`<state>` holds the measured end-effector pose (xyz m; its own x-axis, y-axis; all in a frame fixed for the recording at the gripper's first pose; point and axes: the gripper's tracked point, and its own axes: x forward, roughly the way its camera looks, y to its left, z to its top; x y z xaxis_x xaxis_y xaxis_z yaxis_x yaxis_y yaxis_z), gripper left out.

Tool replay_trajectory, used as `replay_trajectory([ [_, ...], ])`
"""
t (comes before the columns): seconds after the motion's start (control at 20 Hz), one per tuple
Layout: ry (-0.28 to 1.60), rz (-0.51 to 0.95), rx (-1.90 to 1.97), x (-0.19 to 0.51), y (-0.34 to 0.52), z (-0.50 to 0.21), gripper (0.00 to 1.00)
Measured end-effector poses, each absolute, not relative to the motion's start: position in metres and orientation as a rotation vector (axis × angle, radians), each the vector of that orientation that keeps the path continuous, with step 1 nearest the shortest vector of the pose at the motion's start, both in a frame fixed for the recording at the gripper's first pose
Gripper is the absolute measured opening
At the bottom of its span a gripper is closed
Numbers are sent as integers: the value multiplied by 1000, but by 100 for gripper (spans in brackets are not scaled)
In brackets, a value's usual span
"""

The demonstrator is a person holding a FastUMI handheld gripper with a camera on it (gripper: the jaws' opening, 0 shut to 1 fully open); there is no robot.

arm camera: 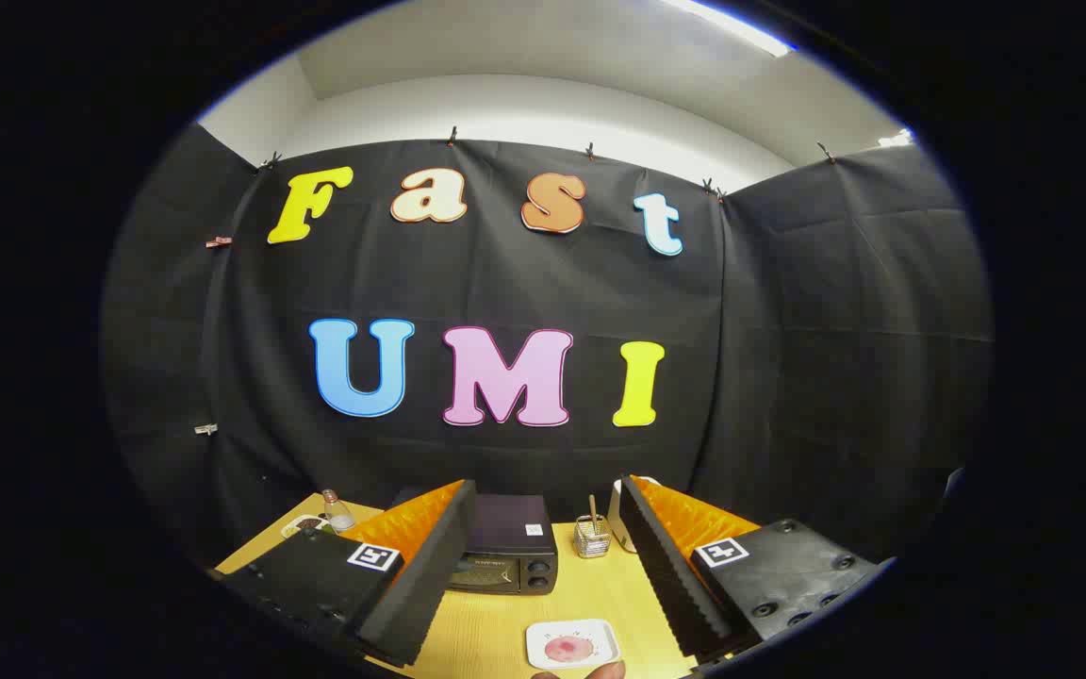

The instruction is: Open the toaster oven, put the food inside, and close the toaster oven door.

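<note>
- The gripper [543,566] is nearest the camera: its two fingers stand wide apart, splayed outward, and nothing is held between them. Each finger carries a square black-and-white marker tag on its body.
- The gripper is raised and aimed nearly level, so that the view looks across the counter [496,627] toward the booth's black cloth wall.
- Between the fingers, close in, lies a small white square plate [572,643] with a round pinkish-red piece of food [566,649] on it. The plate rests flat on the yellow wooden counter.
- Just below the plate a fingertip [600,670] of a person shows, near the plate's closer rim; whether it touches cannot be told.
- Beyond the plate, between the fingers and partly hidden by the left one, stands the toaster oven [505,552]: a dark box with its door closed and two round knobs on its right side. A small white sticker sits on its top; writing on the front is too small to read.
- Right of the toaster oven stands a small wire holder [591,538] with a stick upright in it, and beside that a white container [620,528] partly hidden by the right finger.
- Beyond the left finger are a small clear bottle [337,512] and a dish [305,523] with something dark on it.
</note>
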<state>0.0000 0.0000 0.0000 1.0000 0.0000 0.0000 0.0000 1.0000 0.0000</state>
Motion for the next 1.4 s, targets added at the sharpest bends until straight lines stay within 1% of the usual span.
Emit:
replay_trajectory([
  [0.9,-7,-10,-7,-1,1,2,98],
  [1.15,-12,8,-11,7,18,-5,97],
  [1.4,23,59,21,33,64,-38,98],
])
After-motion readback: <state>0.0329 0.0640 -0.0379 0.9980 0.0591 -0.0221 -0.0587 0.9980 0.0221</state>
